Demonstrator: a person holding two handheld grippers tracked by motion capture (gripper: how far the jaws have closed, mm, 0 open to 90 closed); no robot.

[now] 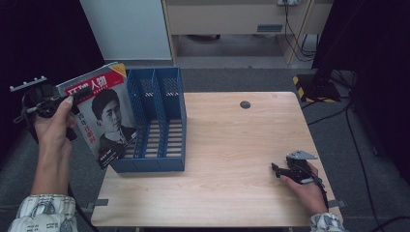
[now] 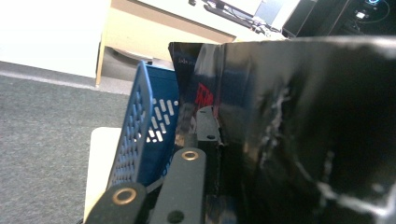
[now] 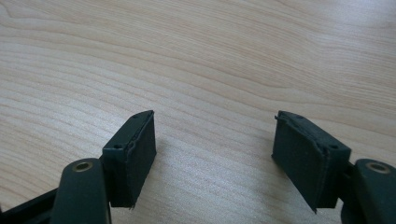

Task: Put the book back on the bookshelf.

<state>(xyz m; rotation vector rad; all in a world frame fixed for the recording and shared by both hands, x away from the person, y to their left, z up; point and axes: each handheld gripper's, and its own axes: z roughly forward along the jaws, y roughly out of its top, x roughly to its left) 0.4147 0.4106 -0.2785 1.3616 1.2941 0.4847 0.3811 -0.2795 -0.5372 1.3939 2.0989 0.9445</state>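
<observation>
One thin, glossy magazine with a red-titled portrait cover [image 1: 104,113] hangs at the table's left edge, just left of the blue slotted plastic file rack [image 1: 157,121], pinched at its upper left corner by the left gripper [image 1: 72,99]. It looks light, floppy and slick, so a grip nearer the spine would likely steady it. The right gripper [image 3: 215,154] rests with jaws apart on the pale wooden table [image 1: 232,159], near right.

A pale cabinet [image 1: 126,28] stands at the upper left of the frame, a light wooden desk [image 1: 232,17] at top centre with cables [image 1: 295,36] hanging beside it. A yellow-black striped base [image 1: 314,89] sits on grey carpet [image 1: 382,193] at right.
</observation>
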